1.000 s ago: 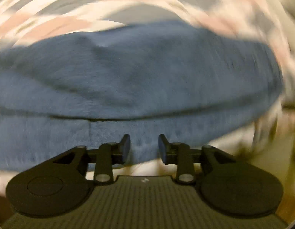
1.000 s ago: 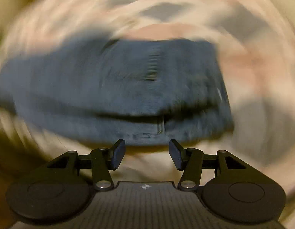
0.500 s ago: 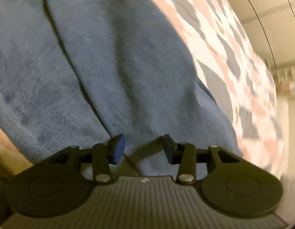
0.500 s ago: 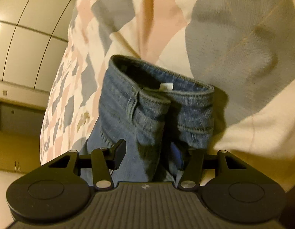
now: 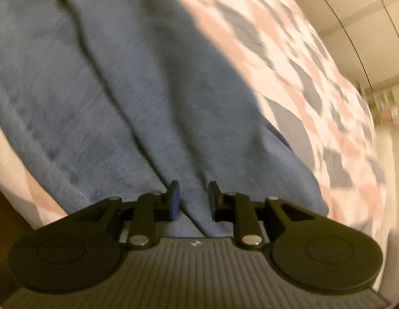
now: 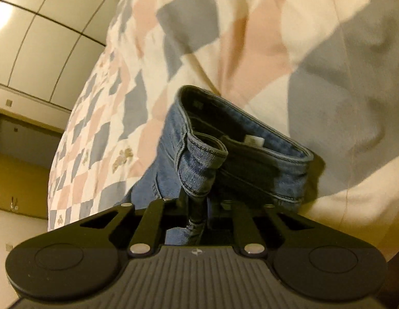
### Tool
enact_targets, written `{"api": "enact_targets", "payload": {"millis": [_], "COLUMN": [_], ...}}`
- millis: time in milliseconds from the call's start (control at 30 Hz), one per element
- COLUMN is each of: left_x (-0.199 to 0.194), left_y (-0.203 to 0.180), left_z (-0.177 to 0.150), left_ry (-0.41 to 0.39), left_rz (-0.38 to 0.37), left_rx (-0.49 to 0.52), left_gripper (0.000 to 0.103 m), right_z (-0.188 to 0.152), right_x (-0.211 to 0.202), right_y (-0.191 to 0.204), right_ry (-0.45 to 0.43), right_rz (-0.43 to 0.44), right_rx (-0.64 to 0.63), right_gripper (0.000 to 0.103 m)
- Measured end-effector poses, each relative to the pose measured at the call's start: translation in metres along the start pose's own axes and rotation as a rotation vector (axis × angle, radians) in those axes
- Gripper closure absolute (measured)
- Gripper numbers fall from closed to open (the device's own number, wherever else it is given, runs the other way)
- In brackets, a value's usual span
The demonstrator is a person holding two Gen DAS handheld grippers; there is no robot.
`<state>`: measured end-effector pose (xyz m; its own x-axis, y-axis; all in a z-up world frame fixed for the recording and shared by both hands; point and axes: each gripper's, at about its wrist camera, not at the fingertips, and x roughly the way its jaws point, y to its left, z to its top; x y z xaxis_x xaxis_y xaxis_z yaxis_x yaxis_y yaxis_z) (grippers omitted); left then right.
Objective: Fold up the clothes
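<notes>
Jeans [image 6: 199, 162] lay on the patchwork quilt [image 6: 315, 51], their waistband just ahead of the right gripper [image 6: 198, 206], which was clamped on a denim fold. The left gripper [image 5: 191, 200] sat low over the legs, fingers parted with cloth between them.

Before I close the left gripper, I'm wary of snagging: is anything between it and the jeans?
Nothing visible. The left gripper is open, with only a fold of the jeans between its fingers.
</notes>
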<state>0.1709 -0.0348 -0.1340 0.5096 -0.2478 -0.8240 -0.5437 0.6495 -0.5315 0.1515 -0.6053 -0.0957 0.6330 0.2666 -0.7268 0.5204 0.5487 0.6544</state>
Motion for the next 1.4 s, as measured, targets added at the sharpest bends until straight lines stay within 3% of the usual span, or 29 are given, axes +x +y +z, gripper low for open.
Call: {"api": "enact_targets", "payload": {"millis": [233, 300, 367, 567, 633, 700, 733, 867, 1033, 1133, 1267, 1400], "left_x": [0.034, 0.027, 0.018, 0.02, 0.03, 0.03, 0.026, -0.01, -0.078, -0.072, -0.025, -0.015], "left_y": [0.026, 0.025, 0.028, 0.038, 0.032, 0.026, 0.024, 0.006, -0.006, 0.01, 0.039, 0.036], "left_z": [0.004, 0.002, 0.001, 0.013, 0.019, 0.023, 0.025, 0.024, 0.008, -0.01, -0.036, -0.047], "left_ry": [-0.028, -0.023, -0.023, -0.057, -0.07, -0.085, -0.093, -0.165, -0.245, -0.196, -0.109, -0.106], "left_rz": [-0.025, -0.029, -0.019, -0.003, 0.011, 0.01, 0.005, -0.038, -0.101, -0.024, 0.112, 0.166], "left_rx": [-0.223, -0.199, -0.163, -0.166, -0.137, -0.104, -0.086, 0.024, 0.165, 0.227, 0.185, 0.164], "left_gripper": [0.082, 0.08, 0.065, 0.064, 0.069, 0.097, 0.101, 0.102, 0.102, 0.101, 0.101, 0.099], "right_z": [-0.002, -0.001, -0.001, 0.0, -0.001, 0.0, 0.0, 0.003, 0.006, 0.0, -0.015, -0.019], "right_x": [0.008, 0.009, 0.01, 0.014, 0.016, 0.018, 0.015, -0.002, -0.031, -0.041, -0.027, -0.005], "right_y": [-0.013, -0.014, -0.013, -0.014, -0.015, -0.016, -0.014, -0.001, 0.008, -0.002, -0.024, -0.034], "right_ry": [0.025, 0.029, 0.03, 0.036, 0.037, 0.036, 0.029, -0.005, -0.043, -0.039, -0.017, -0.015], "right_rz": [-0.017, -0.021, -0.022, -0.033, -0.04, -0.049, -0.047, -0.031, 0.004, -0.02, -0.109, -0.184], "right_rx": [0.038, 0.045, 0.045, 0.04, 0.036, 0.034, 0.023, -0.03, -0.066, -0.084, -0.075, -0.094], "right_gripper": [0.085, 0.081, 0.078, 0.076, 0.076, 0.075, 0.079, 0.089, 0.091, 0.092, 0.093, 0.089]}}
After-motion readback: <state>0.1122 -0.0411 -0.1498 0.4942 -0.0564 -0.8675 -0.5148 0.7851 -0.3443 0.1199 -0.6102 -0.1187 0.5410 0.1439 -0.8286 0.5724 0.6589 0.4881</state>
